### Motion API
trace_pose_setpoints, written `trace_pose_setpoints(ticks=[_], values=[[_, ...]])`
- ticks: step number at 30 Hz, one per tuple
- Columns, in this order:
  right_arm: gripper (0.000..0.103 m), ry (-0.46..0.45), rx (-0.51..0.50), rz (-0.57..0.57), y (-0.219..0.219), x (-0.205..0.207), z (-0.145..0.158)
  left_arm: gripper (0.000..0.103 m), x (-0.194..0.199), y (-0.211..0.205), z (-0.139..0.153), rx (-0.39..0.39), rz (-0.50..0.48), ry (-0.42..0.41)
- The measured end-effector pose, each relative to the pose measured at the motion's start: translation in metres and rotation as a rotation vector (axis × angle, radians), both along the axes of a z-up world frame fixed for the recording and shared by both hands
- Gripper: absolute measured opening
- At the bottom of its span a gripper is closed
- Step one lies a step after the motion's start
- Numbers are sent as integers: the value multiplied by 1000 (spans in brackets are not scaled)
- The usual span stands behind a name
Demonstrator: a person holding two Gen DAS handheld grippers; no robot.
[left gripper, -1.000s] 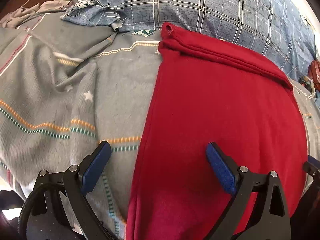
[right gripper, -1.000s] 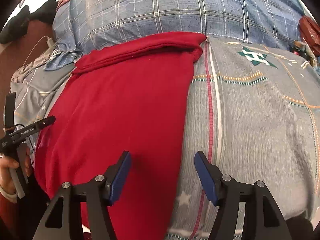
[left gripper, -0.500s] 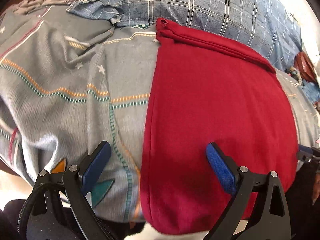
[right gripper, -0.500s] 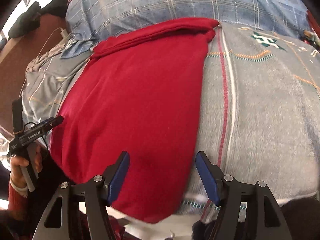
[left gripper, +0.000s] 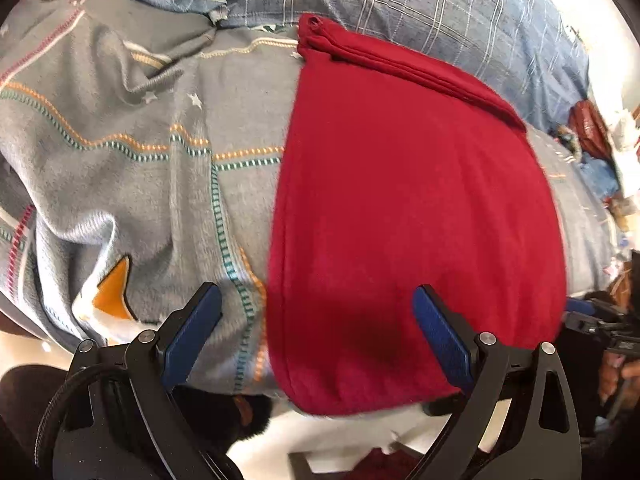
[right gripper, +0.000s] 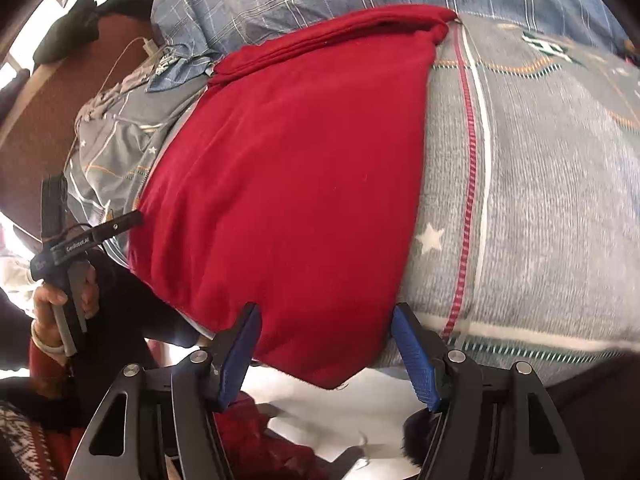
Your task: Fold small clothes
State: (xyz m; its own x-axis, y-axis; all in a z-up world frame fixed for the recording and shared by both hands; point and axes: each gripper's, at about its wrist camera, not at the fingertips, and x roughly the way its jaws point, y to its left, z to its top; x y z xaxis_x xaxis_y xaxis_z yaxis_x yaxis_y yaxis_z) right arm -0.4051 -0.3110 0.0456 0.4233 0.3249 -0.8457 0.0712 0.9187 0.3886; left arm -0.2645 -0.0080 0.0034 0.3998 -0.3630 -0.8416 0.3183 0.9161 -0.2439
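A red cloth (left gripper: 412,208) lies flat on a grey blanket (left gripper: 152,184) with thin colored stripes and small white stars. The far end of the cloth is folded over into a thick band, and that band sits next to a blue checked cover (left gripper: 400,4). The near end of the cloth hangs over the edge of the blanket, above a pale floor (right gripper: 360,412). The left gripper (left gripper: 316,328) is wide open and holds nothing. Its 2 blue pads (left gripper: 192,332) sit apart: the left pad is in front of the grey blanket, and the right pad is in front of the red cloth. The left edge of the cloth runs between the 2 pads, closer to the left one. The pads look near the cloth, but it is hard to tell if they touch it. The right gripper (right gripper: 328,348) is wide open too, with nothing in it. The near right corner of the cloth (right gripper: 296,184) hangs down between its 2 blue pads. The right edge of the cloth is just beside the right pad (right gripper: 412,356), where the blanket (right gripper: 540,208) begins. In the right view, a hand (right gripper: 60,300) at the far left holds the black handle of the left gripper, beside the left edge of the cloth.
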Motion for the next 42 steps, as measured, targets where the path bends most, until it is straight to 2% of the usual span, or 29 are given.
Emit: trace_pose_setpoints(ticks=[3, 9, 13, 16, 20, 25, 28, 31, 32, 33, 35, 36, 37, 38, 40, 42], values=[[55, 6, 28, 19, -1, -4, -1, 97, -3, 4, -1, -26, -9, 59], [54, 21, 104, 59, 11, -5, -5, 97, -7, 13, -3, -55, 36, 119], [55, 6, 105, 77, 16, -7, -7, 97, -8, 11, -2, -54, 49, 118], [55, 2, 109, 85, 18, -8, -6, 96, -9, 6, -2, -46, 2, 127], [55, 3, 116, 85, 19, -8, -7, 93, -14, 4, 3, -74, -29, 125], [55, 10, 130, 85, 15, -5, -10, 90, -20, -1, -8, -53, -65, 195], [55, 2, 130, 89, 16, -5, -10, 90, -20, -3, -8, -47, -61, 188], [55, -3, 136, 82, 15, -4, -11, 90, -16, 0, -4, -95, -29, 188], [55, -3, 135, 83, 15, -4, -11, 88, -15, -1, -3, -115, -26, 192], [55, -3, 129, 89, 15, -4, -10, 75, -14, 1, -3, -126, -32, 194], [55, -2, 107, 107, 16, -4, -9, 64, -14, -2, -2, -102, -50, 188], [48, -2, 96, 115, 20, -3, -8, 64, -14, -4, -1, -80, -63, 177], [32, -12, 77, 133, 22, -4, -4, 63, -15, -4, 0, -61, -75, 167], [27, -27, 71, 142, 25, -3, -1, 56, -16, -5, 0, -56, -81, 163], [25, -64, 110, 158, 19, -2, 5, 55, -16, -4, 0, -81, -83, 173], [25, -59, 113, 154, 16, 2, 3, 55, -12, -1, -3, -94, -63, 186]])
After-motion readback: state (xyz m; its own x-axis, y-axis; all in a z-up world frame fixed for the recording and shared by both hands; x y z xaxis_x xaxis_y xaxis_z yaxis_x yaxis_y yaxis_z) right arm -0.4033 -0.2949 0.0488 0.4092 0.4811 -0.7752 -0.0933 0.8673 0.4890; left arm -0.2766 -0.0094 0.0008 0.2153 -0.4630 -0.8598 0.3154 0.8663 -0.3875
